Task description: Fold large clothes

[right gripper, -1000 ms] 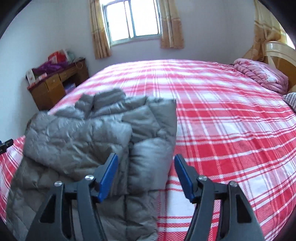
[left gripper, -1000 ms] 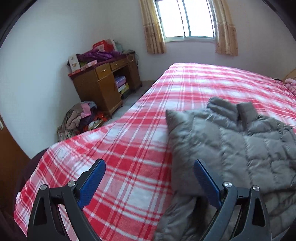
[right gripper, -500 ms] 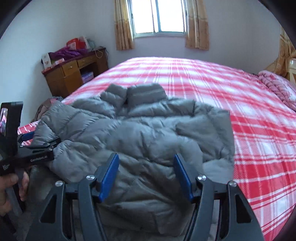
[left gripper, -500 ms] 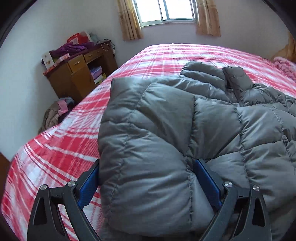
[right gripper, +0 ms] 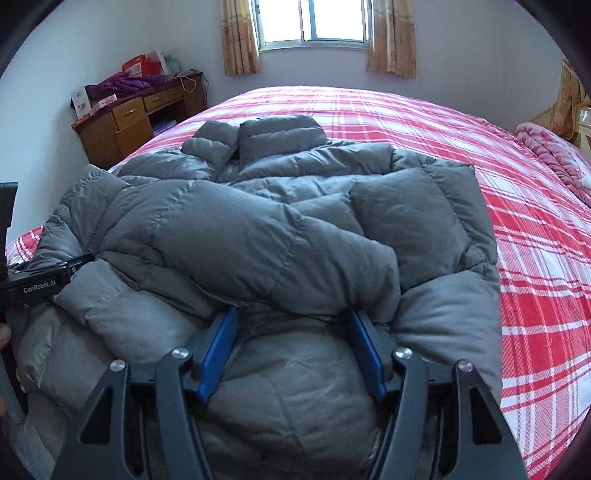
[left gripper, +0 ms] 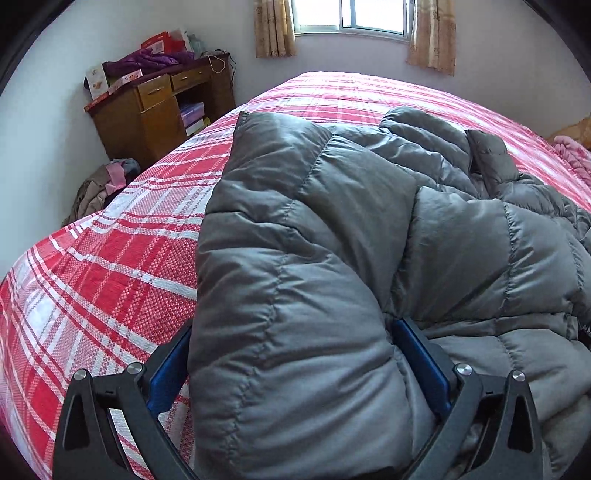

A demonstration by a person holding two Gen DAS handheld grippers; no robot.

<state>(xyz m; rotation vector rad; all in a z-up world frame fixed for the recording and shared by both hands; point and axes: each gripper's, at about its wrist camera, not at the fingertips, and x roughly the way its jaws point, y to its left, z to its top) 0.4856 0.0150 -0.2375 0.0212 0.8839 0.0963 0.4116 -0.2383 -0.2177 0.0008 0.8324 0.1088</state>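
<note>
The grey quilted down jacket [right gripper: 266, 236] is found on the red plaid bed cover [right gripper: 535, 258], sleeves crossed. The left gripper [left gripper: 291, 373], widened further, now straddles a sleeve fold not enclosed a second ago; whether it is gripped cannot be told. The right gripper [right gripper: 291, 350] is held half-open over the hem, so a lengthwise fold is judged next.

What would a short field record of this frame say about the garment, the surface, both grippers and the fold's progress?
garment: grey puffer jacket, collar toward the window
surface: red plaid bed cover
left gripper: jaws wide, just been opening; a puffy fold of the jacket sits between the pads
right gripper: open, low over the jacket's lower part, gripping nothing
fold progress: sleeves laid across the front
background: wooden desk
</note>
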